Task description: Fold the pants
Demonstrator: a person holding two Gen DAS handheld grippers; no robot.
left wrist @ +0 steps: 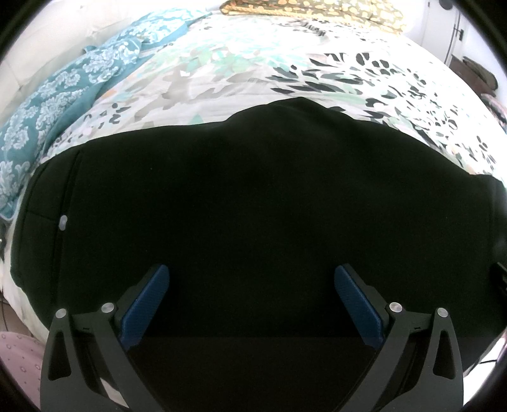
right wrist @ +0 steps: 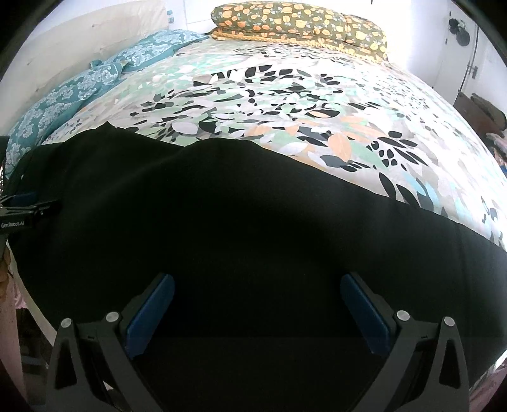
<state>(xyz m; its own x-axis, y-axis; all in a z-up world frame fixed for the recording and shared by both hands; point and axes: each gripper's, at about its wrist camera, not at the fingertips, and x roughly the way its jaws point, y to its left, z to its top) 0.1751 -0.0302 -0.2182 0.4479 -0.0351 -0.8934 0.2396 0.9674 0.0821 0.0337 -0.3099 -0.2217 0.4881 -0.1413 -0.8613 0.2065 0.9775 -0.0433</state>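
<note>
Black pants (left wrist: 253, 196) lie spread across the near side of the bed, waistband with a silver button (left wrist: 63, 222) at the left. My left gripper (left wrist: 252, 279) is open just above the pants near the waist end, blue pads (left wrist: 149, 304) wide apart. My right gripper (right wrist: 257, 288) is open above the pants (right wrist: 253, 215) further right along the legs, nothing between its pads (right wrist: 155, 310). The left gripper also shows at the left edge of the right wrist view (right wrist: 25, 209).
The bed has a leaf-patterned cover (right wrist: 285, 104). Teal patterned pillows (right wrist: 79, 88) lie at the left, an orange-flowered folded blanket (right wrist: 301, 25) at the far end. A white wall and door (right wrist: 469, 63) stand at the right.
</note>
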